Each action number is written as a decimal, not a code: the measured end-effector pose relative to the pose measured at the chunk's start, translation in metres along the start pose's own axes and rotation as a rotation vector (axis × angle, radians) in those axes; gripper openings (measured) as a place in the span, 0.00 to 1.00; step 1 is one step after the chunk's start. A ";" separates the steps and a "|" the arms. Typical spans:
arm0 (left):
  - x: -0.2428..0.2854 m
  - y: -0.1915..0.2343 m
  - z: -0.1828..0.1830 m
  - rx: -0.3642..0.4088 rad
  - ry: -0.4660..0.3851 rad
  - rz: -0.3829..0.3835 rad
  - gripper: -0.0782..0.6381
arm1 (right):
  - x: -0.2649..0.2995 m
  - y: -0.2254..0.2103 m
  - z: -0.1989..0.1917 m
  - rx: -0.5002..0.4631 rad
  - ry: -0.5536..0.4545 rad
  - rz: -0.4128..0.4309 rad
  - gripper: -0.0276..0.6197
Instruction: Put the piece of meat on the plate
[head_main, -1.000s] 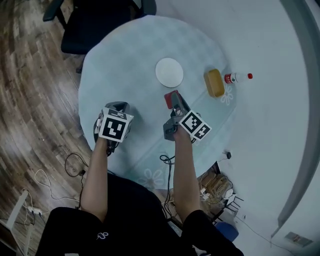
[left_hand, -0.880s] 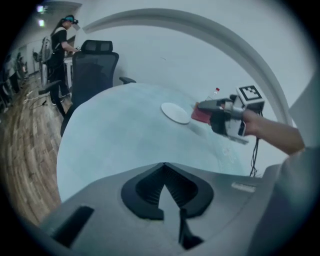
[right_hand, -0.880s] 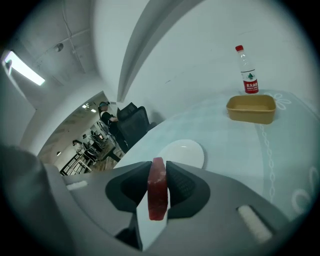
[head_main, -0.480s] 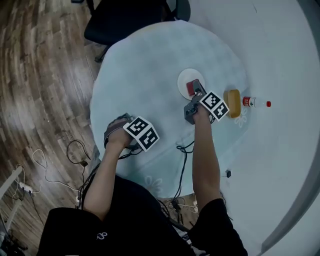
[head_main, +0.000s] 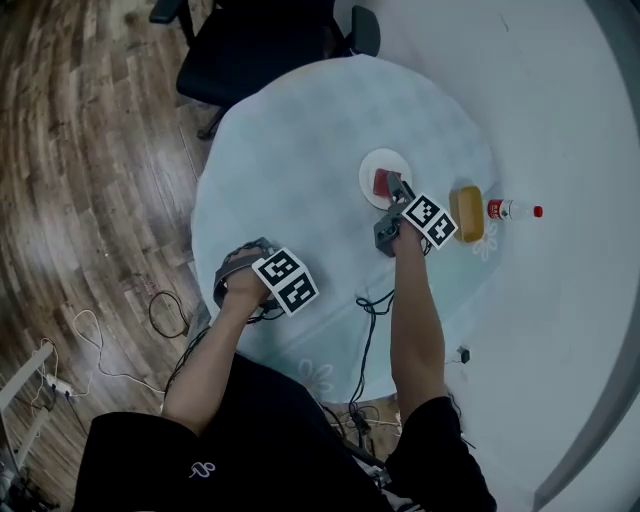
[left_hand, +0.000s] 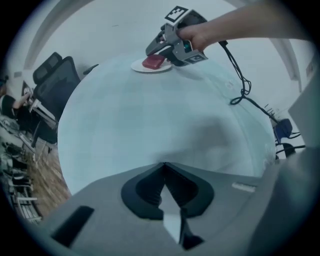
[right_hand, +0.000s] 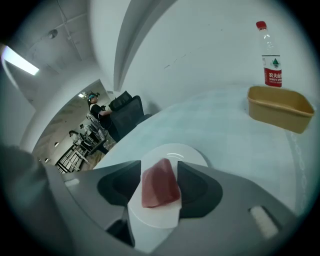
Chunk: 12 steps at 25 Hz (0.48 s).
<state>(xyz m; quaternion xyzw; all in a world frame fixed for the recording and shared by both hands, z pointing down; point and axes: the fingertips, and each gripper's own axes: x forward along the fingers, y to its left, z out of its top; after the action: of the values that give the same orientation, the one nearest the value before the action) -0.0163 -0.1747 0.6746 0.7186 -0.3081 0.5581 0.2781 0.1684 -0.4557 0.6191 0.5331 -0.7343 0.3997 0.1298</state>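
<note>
A red piece of meat lies on the small white plate near the middle of the round table. My right gripper straddles it; its jaws are opening, with a sliver of plate showing between the left jaw and the meat. In the head view the meat sits on the plate just ahead of the right gripper. My left gripper points down at the table's near-left edge, shut and empty. It sees the meat far across the table.
A yellow tub and a red-capped bottle stand right of the plate. A black chair is beyond the table. A cable hangs from the right gripper over the near edge. Wooden floor lies to the left.
My right gripper carried the meat forward from short of the plate onto it. My left gripper sank toward the table's near-left edge and tipped downward.
</note>
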 end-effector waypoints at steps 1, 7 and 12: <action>0.001 0.000 0.000 0.017 0.007 0.010 0.11 | -0.009 0.001 0.006 -0.007 -0.029 0.009 0.43; 0.000 0.002 -0.003 -0.003 -0.027 -0.010 0.11 | -0.111 0.020 -0.001 -0.016 -0.222 0.067 0.38; -0.002 0.005 -0.006 -0.014 -0.043 -0.007 0.11 | -0.185 0.003 -0.044 0.242 -0.422 -0.074 0.19</action>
<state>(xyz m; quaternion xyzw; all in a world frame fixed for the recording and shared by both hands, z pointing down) -0.0240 -0.1734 0.6740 0.7294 -0.3154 0.5395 0.2783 0.2285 -0.2984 0.5318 0.6430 -0.6718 0.3596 -0.0765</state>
